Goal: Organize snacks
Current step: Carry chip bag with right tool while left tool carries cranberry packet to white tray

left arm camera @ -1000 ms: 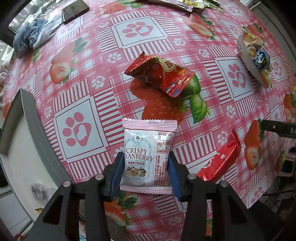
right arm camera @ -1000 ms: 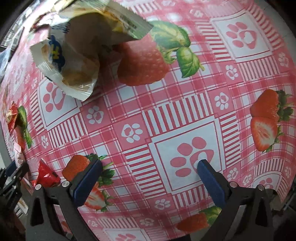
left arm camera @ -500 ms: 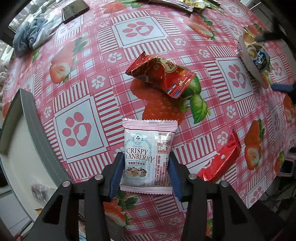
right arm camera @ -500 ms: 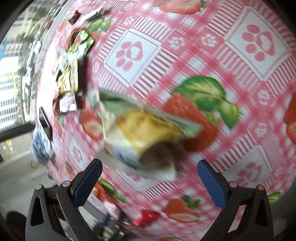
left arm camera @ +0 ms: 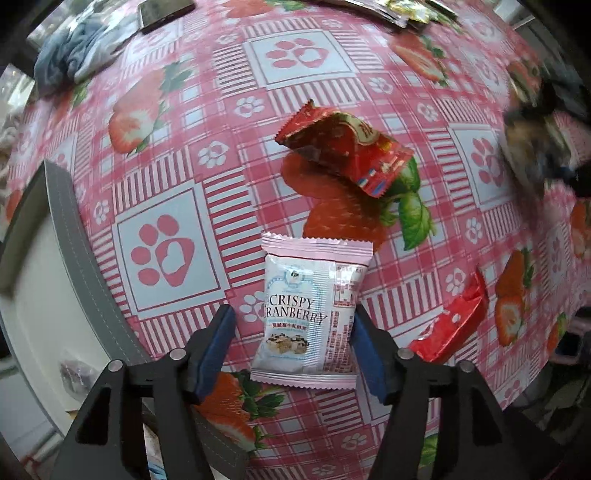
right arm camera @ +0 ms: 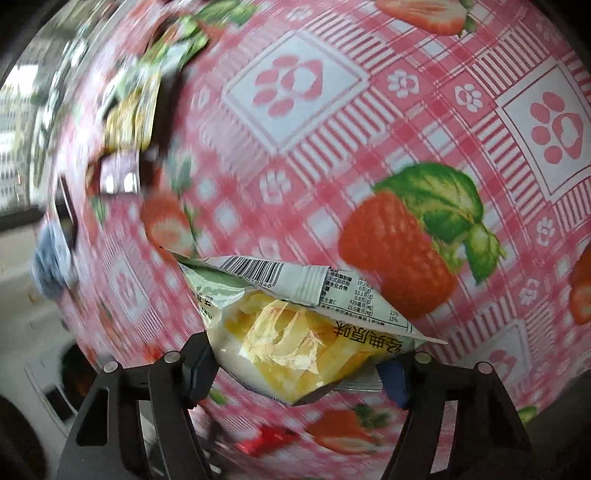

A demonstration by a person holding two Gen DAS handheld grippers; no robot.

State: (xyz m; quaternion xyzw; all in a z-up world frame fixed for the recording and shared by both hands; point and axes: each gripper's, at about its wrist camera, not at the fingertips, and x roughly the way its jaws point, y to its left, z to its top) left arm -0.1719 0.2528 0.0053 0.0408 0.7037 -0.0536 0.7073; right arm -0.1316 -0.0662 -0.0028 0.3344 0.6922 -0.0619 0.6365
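Note:
My left gripper [left arm camera: 291, 347] is open around a pink "Crispy Cranberry" packet [left arm camera: 310, 314] that lies flat on the strawberry-print tablecloth [left arm camera: 177, 206]; the left finger stands clear of it. A red crinkled packet [left arm camera: 347, 147] lies beyond it, and a small red packet [left arm camera: 450, 328] to the right. My right gripper [right arm camera: 299, 369] is shut on a white and yellow snack packet [right arm camera: 295, 325], held above the cloth. It appears as a blur at the right edge of the left wrist view [left arm camera: 543, 147].
A pile of snack packets [right arm camera: 129, 107] lies at the far side of the table, also in the left wrist view [left arm camera: 402, 11]. A dark phone [left arm camera: 162, 11] and blue cloth [left arm camera: 85, 44] lie far left. A grey-edged white tray [left arm camera: 40, 280] borders the table's left.
My right gripper moved onto the white and yellow packet, closed on it and lifted it. My left gripper opened slightly off the pink packet, which stays on the cloth.

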